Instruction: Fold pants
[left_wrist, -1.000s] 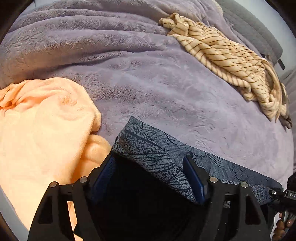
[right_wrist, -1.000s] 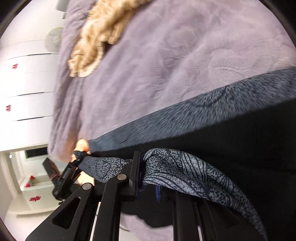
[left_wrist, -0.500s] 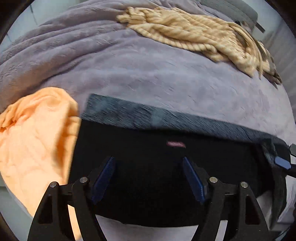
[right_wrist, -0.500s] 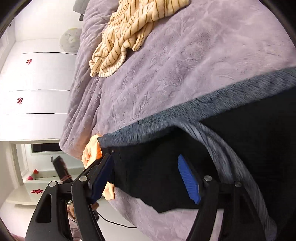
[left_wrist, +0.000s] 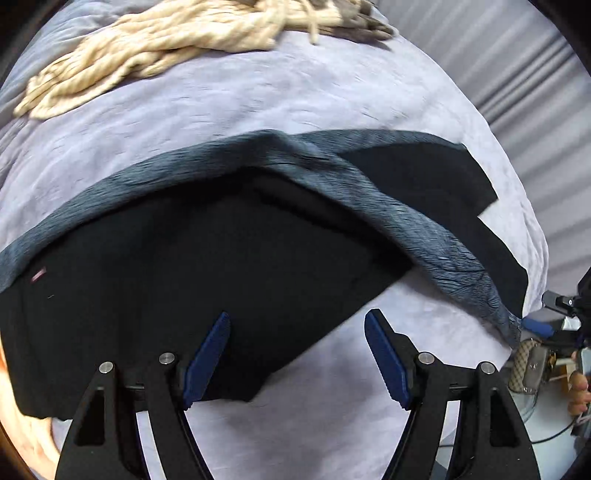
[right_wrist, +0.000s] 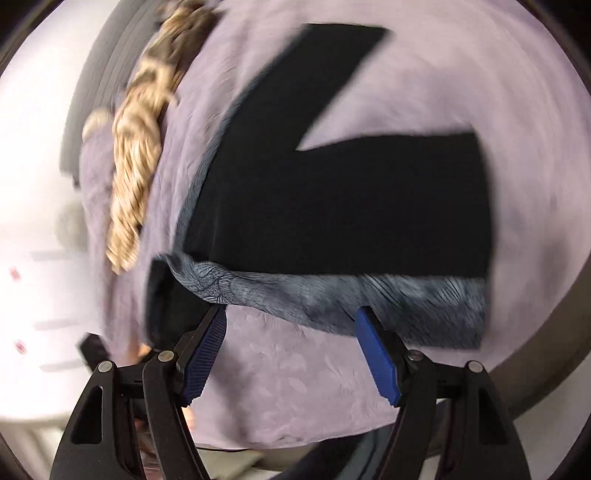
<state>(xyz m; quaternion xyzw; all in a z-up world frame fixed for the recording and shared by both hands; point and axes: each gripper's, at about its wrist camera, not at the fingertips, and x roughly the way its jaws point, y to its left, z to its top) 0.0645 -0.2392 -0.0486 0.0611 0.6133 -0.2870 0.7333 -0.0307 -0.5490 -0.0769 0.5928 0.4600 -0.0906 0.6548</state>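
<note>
Both claws hang released over the bed (left_wrist: 258, 110), left claw (left_wrist: 297, 354) and right claw (right_wrist: 291, 350) empty, black pants (right_wrist: 332, 206) spread flat on it beside the striped cloth (left_wrist: 166, 40).

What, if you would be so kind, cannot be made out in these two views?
- Black pants with grey patterned side panels: left end cut off by the left wrist view's edge.
- Beige striped knit garment: pattern smeared by motion blur, right wrist view.
- Clutter beside the lilac plush blanket: too small, left wrist view.
</note>
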